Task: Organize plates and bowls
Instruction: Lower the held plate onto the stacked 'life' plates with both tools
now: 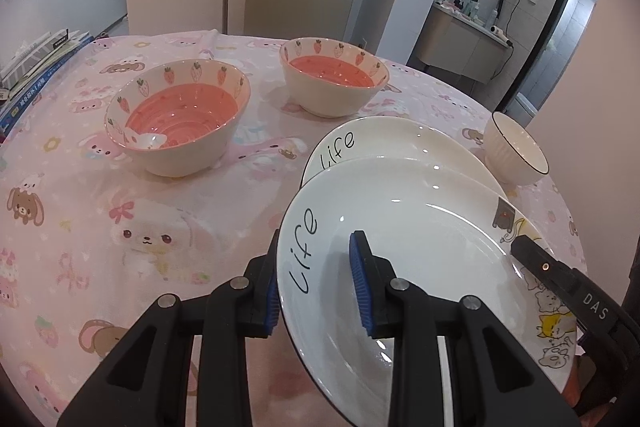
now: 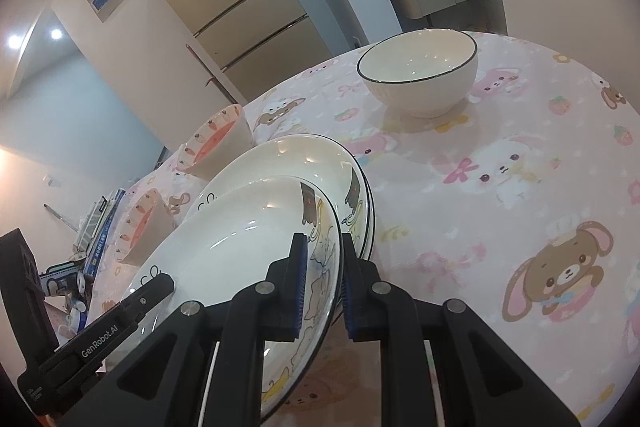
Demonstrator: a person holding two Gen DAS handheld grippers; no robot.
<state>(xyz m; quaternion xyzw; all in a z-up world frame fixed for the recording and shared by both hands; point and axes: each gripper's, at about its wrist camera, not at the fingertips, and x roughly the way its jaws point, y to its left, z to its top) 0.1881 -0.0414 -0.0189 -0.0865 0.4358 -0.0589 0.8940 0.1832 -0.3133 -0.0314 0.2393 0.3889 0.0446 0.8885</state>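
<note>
The tabletop [image 1: 120, 227] under its pink cartoon cloth carries two strawberry bowls [image 1: 178, 123] at the far side and a white bowl [image 2: 418, 71] to my right. Nearer me, I hold a white plate [image 1: 400, 247] just above a second plate [image 1: 400, 139] lying flat. My left gripper [image 1: 320, 283] pinches its "Life" rim; my right gripper [image 2: 324, 291] pinches the cat-printed rim opposite. To stack cleanly I should keep both hands level, centre the rims, lower together, and let go only once it seats.
</note>
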